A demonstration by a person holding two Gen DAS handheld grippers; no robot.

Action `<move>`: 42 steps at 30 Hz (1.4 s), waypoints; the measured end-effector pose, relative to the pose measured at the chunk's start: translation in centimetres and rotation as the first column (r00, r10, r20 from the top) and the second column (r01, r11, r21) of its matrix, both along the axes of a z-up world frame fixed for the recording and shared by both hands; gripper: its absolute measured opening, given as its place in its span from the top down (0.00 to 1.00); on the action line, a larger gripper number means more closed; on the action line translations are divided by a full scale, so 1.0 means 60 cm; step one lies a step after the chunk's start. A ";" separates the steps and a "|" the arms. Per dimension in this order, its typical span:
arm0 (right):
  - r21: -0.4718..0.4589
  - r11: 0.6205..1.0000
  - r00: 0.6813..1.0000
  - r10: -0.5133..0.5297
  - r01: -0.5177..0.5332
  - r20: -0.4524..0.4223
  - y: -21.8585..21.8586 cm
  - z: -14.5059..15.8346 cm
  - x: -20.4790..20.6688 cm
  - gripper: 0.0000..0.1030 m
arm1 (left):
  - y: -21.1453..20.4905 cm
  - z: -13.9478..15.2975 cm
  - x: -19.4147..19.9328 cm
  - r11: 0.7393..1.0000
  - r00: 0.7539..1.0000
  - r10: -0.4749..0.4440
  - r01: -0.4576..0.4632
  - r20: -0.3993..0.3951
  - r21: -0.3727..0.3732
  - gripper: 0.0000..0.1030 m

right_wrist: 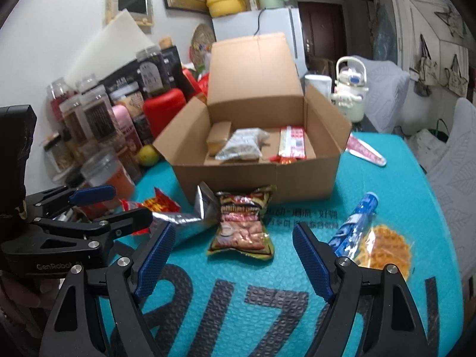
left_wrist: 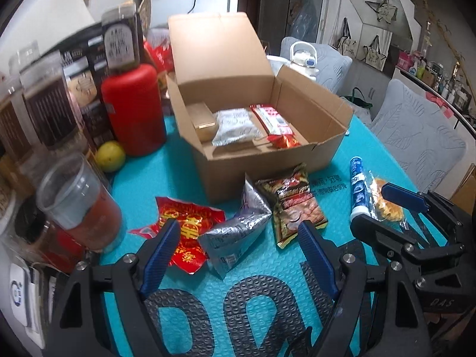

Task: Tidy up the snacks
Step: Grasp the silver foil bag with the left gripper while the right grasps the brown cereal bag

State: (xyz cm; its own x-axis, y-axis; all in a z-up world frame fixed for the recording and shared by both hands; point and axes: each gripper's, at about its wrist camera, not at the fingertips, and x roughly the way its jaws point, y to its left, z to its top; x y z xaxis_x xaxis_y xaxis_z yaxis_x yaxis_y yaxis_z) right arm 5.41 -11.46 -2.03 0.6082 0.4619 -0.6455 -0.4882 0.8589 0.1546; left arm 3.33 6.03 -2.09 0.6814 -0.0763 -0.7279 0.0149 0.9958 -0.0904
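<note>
An open cardboard box (left_wrist: 330,151) (right_wrist: 306,178) stands on the teal mat and holds a tan bar, a silver-white packet (left_wrist: 235,126) and a red packet (left_wrist: 272,119). In front of it lie a red foil packet (left_wrist: 187,226), a silver foil packet (left_wrist: 238,232) (right_wrist: 190,220), a dark peanut packet (left_wrist: 294,205) (right_wrist: 242,223), a blue tube (left_wrist: 360,190) (right_wrist: 354,223) and a clear bag of orange crisps (right_wrist: 383,250). My left gripper (left_wrist: 241,255) is open, empty, just short of the silver packet. My right gripper (right_wrist: 235,255) is open, empty, just short of the peanut packet; it also shows in the left wrist view (left_wrist: 383,208), near the blue tube.
Jars, a red canister (left_wrist: 134,107) and a yellow-green fruit (left_wrist: 110,156) crowd the mat's left edge. A white kettle (right_wrist: 349,89) stands behind the box on the right. A red-and-white packet (right_wrist: 366,150) lies right of the box. Padded chairs stand at the right.
</note>
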 end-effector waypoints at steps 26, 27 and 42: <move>-0.096 0.994 0.972 0.022 -0.045 -0.233 0.062 -0.131 0.123 0.46 | 0.033 -0.063 0.060 0.994 0.997 -0.041 0.033 -0.072 -0.104 0.21; -0.101 0.994 0.973 0.023 -0.047 -0.231 0.062 -0.129 0.122 0.48 | 0.029 -0.065 0.063 0.993 0.996 -0.051 0.042 -0.077 -0.111 0.21; -0.080 0.997 0.964 -0.024 0.003 -0.264 -0.007 -0.123 0.086 0.50 | -0.012 -0.099 0.103 0.990 0.985 -0.122 0.112 -0.125 -0.081 0.34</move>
